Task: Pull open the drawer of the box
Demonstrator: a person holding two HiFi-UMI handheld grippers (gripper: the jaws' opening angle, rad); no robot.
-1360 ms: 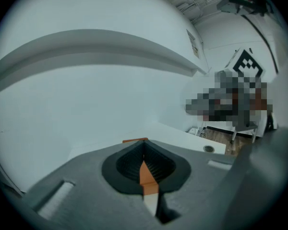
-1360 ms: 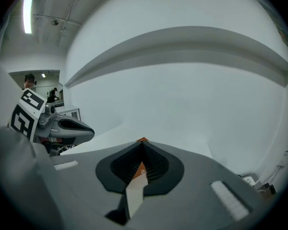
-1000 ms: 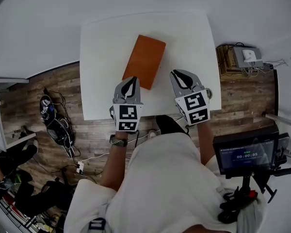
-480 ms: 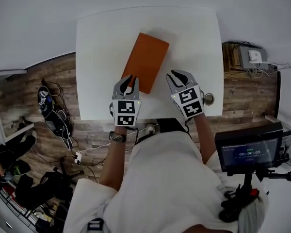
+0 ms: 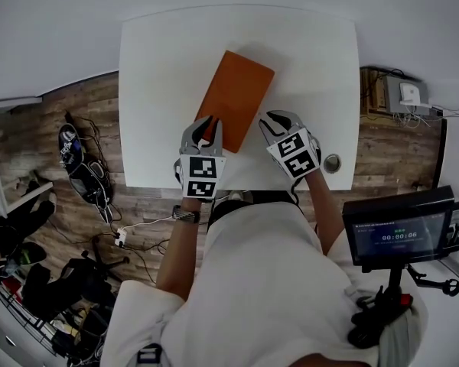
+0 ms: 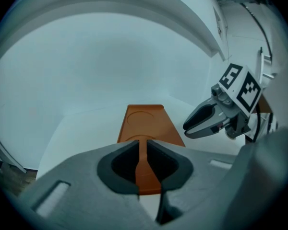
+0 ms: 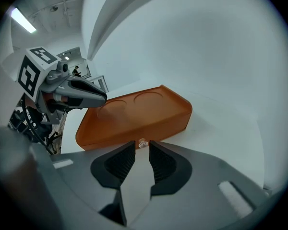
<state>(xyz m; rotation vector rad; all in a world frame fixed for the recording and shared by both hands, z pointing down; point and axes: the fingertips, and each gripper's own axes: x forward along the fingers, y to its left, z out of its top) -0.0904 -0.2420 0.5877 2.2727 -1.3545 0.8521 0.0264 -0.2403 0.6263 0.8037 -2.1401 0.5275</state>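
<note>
Left gripper (image 5: 207,122): jaws stood narrowly apart, pinched nothing; near short end of orange box (image 5: 234,96) lay just beyond tips. Right gripper (image 5: 271,119): jaws had just been opening, stood spread, empty (small clear knob (image 7: 143,143) showed just past tips, against box's long side). Box lay flat on white table (image 5: 161,60), long axis pointing straight away from left gripper, slanting across right gripper's front.

Bright, flat light; heavy fisheye.
White counter (image 5: 161,67) nearly glares, box (image 7: 134,114) casts a faint shadow, ceiling strip (image 7: 23,20) flares, edges bend and darken.
</note>
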